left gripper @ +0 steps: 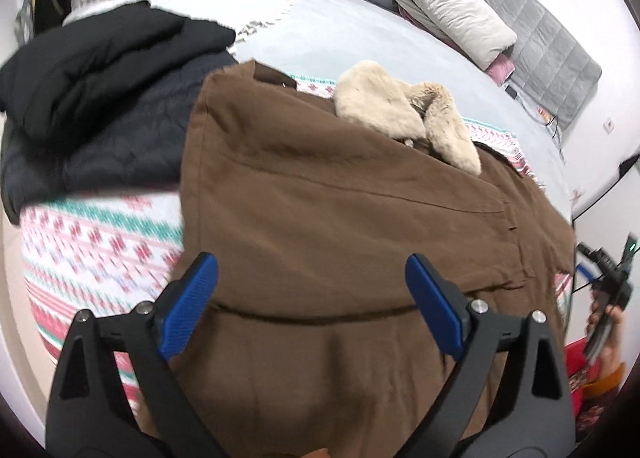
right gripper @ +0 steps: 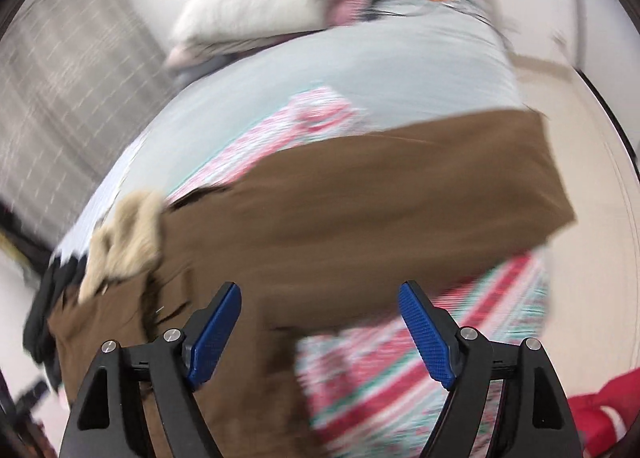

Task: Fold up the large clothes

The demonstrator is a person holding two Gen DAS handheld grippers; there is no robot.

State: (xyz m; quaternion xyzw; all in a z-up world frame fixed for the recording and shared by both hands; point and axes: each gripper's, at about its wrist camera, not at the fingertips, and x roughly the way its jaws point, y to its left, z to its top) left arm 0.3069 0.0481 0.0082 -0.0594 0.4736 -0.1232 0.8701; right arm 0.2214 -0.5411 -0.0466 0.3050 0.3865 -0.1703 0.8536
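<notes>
Across the bed's patterned red, green and white blanket lies the brown fabric coat with its cream fur collar. Left tongs and right tongs both gape wide above it, gripping nothing.

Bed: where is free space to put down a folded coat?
Free: grey sheet between the fur collar and the pillows. Crowded: brown coat covers the patterned blanket; black clothes fill the left.

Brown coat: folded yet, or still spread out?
Mostly spread: the brown coat lies flat across the patterned blanket, fur collar exposed. Both grippers are open above it.
</notes>
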